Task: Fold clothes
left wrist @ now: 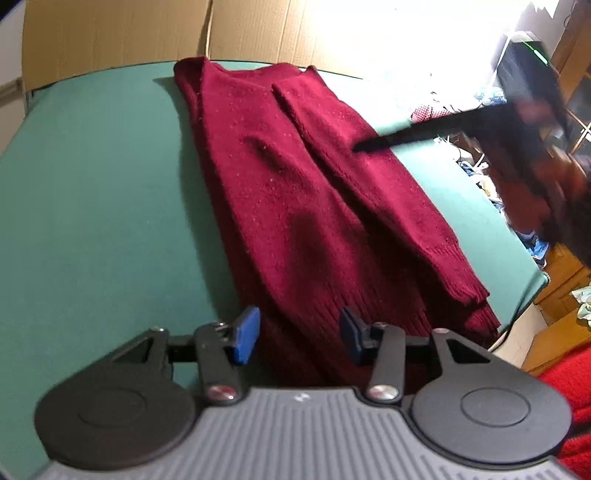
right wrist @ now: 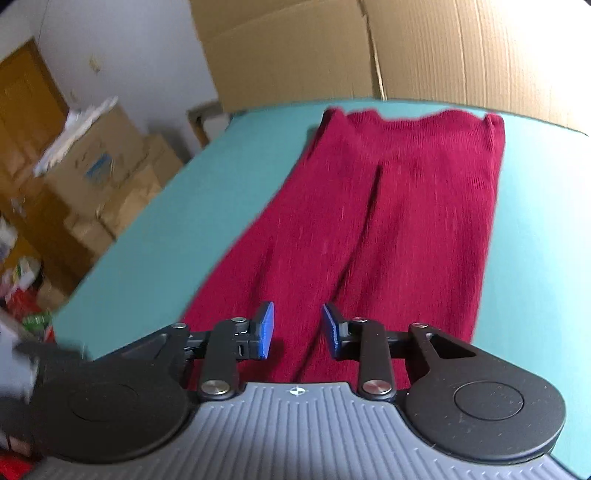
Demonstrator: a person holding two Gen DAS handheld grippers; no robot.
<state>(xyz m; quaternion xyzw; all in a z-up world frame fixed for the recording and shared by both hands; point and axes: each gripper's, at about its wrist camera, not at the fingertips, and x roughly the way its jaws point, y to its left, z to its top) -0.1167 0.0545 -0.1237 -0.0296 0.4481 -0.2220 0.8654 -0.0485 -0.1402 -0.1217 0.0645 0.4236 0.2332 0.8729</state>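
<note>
Left wrist view: dark red sweater point(left wrist: 314, 206) lies folded lengthwise, sleeve atop.

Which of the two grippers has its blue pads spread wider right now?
The left gripper: its blue pads stand farther apart than the right gripper's, over the dark red knitted sweater.

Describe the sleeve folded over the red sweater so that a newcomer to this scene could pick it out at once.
Start at the green table in front of the cardboard. On it lies a dark red sweater, folded into a long strip. The sleeve is the narrower band lying on top along one side, ending in a ribbed cuff near the hem.
</note>
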